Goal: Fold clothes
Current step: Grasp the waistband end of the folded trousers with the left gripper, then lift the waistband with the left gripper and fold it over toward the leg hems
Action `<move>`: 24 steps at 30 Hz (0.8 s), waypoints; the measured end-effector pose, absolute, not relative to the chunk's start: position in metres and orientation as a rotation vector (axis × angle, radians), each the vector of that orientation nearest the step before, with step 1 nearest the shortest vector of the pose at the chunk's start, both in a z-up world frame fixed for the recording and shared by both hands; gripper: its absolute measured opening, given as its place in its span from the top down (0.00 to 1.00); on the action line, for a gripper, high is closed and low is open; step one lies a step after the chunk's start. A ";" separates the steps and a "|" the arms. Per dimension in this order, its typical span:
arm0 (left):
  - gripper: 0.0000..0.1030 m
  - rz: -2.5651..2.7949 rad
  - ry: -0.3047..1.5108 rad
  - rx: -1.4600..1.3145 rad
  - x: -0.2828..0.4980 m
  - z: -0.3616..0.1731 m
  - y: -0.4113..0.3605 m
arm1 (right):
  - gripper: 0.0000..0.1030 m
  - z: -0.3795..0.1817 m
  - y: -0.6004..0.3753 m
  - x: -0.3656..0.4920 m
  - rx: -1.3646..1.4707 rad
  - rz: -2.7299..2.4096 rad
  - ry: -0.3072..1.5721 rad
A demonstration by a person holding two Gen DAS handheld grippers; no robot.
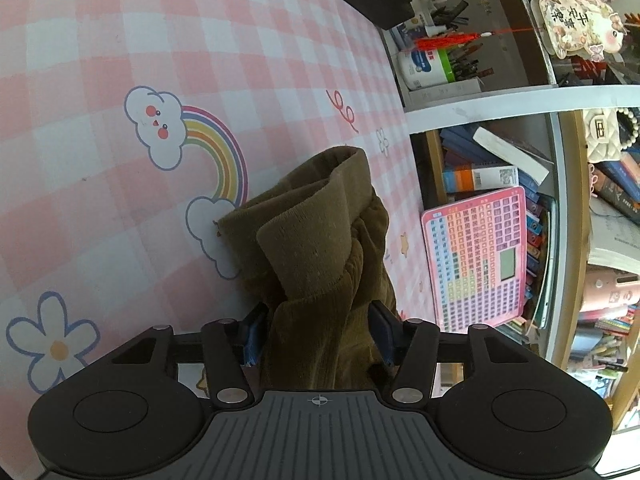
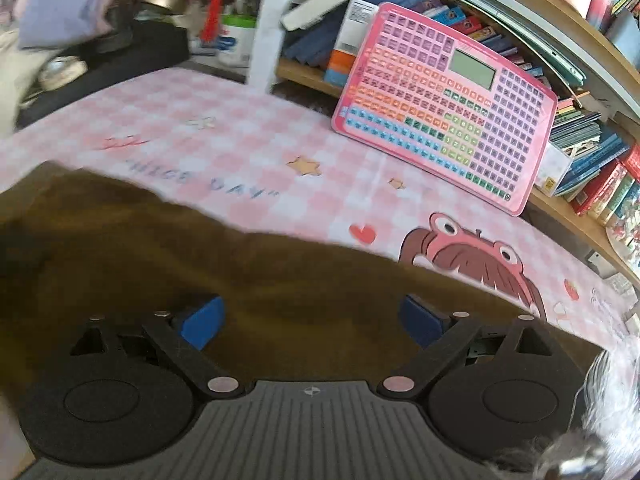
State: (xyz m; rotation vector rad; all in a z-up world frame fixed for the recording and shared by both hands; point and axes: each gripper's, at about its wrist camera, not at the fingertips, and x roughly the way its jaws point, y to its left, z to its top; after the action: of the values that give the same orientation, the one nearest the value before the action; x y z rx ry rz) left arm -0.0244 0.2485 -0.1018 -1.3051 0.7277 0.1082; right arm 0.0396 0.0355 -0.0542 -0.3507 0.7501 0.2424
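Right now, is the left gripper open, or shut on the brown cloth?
Shut on it: the brown cloth is bunched and pinched inside the left gripper, rising in folds.

Light: soft, even daylight is filling both views, casting only faint shadows.
Blur: motion is smearing the right wrist view, worst at its upper left.
Distortion: fisheye is bending the bookshelf (image 1: 560,96) edges.
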 end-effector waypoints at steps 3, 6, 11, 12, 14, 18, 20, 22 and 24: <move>0.48 0.102 0.723 -1.315 -0.023 -0.103 0.248 | 0.08 -0.058 0.030 0.013 -0.353 0.271 0.827; 0.48 0.100 0.716 -1.325 -0.022 -0.104 0.248 | 0.07 -0.062 0.029 -0.005 -0.359 0.296 0.852; 0.58 0.107 0.700 -1.316 -0.023 -0.105 0.245 | 0.05 -0.065 0.032 -0.009 -0.385 0.330 0.846; 0.69 0.115 0.705 -1.301 -0.022 -0.105 0.244 | 0.05 -0.065 0.031 -0.009 -0.380 0.333 0.844; 0.77 0.129 0.721 -1.270 -0.021 -0.105 0.243 | 0.05 -0.066 0.029 -0.011 -0.381 0.336 0.830; 0.86 0.104 0.712 -1.099 -0.016 -0.081 0.230 | 0.05 -0.068 0.023 -0.012 -0.360 0.357 0.804; 0.87 0.058 0.688 -0.947 -0.014 -0.060 0.214 | 0.05 -0.069 0.018 -0.010 -0.334 0.374 0.806; 0.87 0.002 0.662 -0.755 -0.012 -0.037 0.190 | 0.05 -0.069 0.011 -0.005 -0.296 0.405 0.820; 0.87 -0.021 0.648 -0.601 -0.014 -0.024 0.165 | 0.04 -0.068 0.000 0.000 -0.258 0.453 0.833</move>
State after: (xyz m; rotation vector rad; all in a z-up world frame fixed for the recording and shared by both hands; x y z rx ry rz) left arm -0.0137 0.1645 -0.0240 -0.6010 0.6483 -0.0209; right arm -0.0003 0.0005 -0.0679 -0.2580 0.8335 0.4527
